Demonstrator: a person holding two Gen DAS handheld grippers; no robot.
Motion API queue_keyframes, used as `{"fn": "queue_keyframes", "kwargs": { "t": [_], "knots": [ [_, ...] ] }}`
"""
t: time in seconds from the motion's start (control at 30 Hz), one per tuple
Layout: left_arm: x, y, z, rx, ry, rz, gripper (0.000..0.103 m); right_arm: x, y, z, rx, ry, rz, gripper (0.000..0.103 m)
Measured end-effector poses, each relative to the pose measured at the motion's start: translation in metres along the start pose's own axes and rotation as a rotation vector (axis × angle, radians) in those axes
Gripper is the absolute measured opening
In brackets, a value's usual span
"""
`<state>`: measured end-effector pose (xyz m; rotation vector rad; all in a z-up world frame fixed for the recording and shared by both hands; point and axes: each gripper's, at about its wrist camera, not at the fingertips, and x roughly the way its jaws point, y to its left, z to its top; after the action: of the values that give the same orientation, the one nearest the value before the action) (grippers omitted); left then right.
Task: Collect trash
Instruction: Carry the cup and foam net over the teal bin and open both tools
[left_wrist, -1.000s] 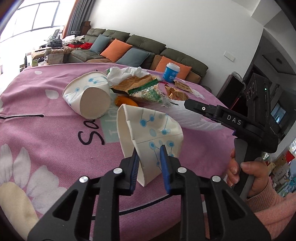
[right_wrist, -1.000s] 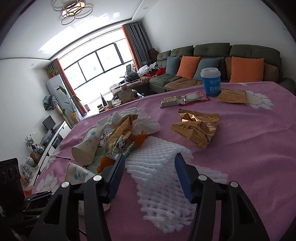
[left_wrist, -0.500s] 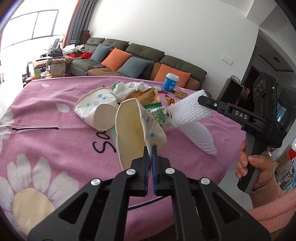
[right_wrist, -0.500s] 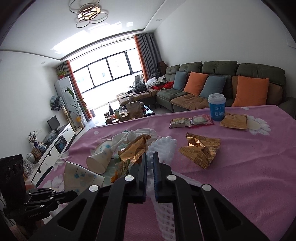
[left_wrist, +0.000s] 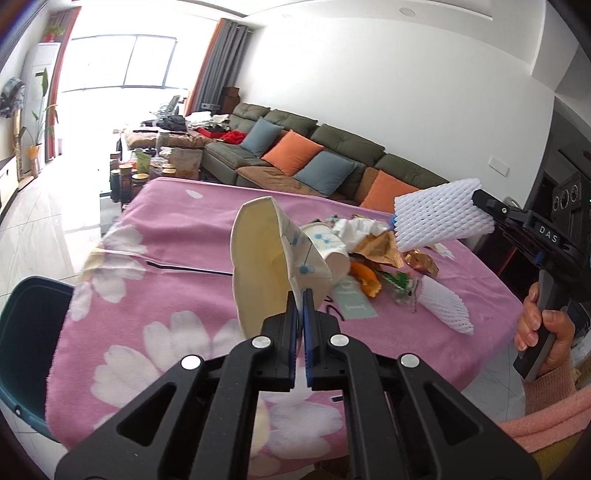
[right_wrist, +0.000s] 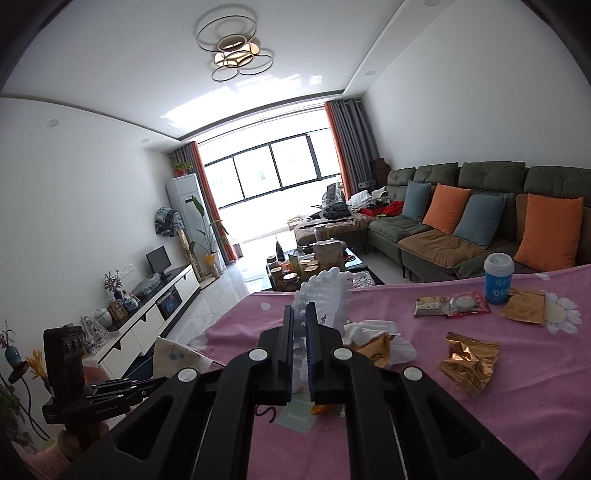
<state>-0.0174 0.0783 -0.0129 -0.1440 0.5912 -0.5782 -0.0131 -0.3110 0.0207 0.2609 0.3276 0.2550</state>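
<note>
My left gripper (left_wrist: 299, 295) is shut on a flattened white paper cup (left_wrist: 258, 266) with blue dots, held up above the pink table (left_wrist: 166, 288). My right gripper (right_wrist: 301, 314) is shut on a white foam fruit net (right_wrist: 325, 291), also lifted; the net shows in the left wrist view (left_wrist: 439, 214) at the right. On the table lie a second paper cup (left_wrist: 328, 251), crumpled tissue (left_wrist: 354, 227), gold wrappers (right_wrist: 469, 362), orange peel (left_wrist: 364, 277) and another foam net (left_wrist: 447, 306).
A dark teal bin (left_wrist: 26, 332) stands on the floor at the table's left edge. A blue lidded cup (right_wrist: 498, 273) and snack packets (right_wrist: 450, 304) sit at the table's far side. A sofa (right_wrist: 480, 221) and a cluttered coffee table (right_wrist: 317, 258) stand beyond.
Both grippers rose higher above the table with their loads. The left view swung left, bringing the bin into sight. The foam net now hangs clear of the trash pile.
</note>
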Motion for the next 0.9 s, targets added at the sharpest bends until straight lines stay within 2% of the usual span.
{"fn": "queue_keyframes", "kwargs": {
  "t": [0.27, 0.5, 0.73, 0.9],
  "knots": [
    [-0.053, 0.087, 0.008, -0.103, -0.066, 0.216, 0.004, 0.086, 0.078, 0.003, -0.040, 0.124, 0.312, 0.005],
    [-0.084, 0.167, 0.000, -0.209, -0.047, 0.376, 0.004, 0.162, 0.155, -0.011, -0.052, 0.278, 0.518, 0.005],
    [-0.091, 0.234, -0.022, -0.305, 0.018, 0.441, 0.004, 0.217, 0.213, -0.032, -0.077, 0.419, 0.597, 0.005],
    [-0.080, 0.257, -0.038, -0.348, 0.061, 0.455, 0.004, 0.247, 0.241, -0.055, -0.113, 0.510, 0.585, 0.006]
  ]
}}
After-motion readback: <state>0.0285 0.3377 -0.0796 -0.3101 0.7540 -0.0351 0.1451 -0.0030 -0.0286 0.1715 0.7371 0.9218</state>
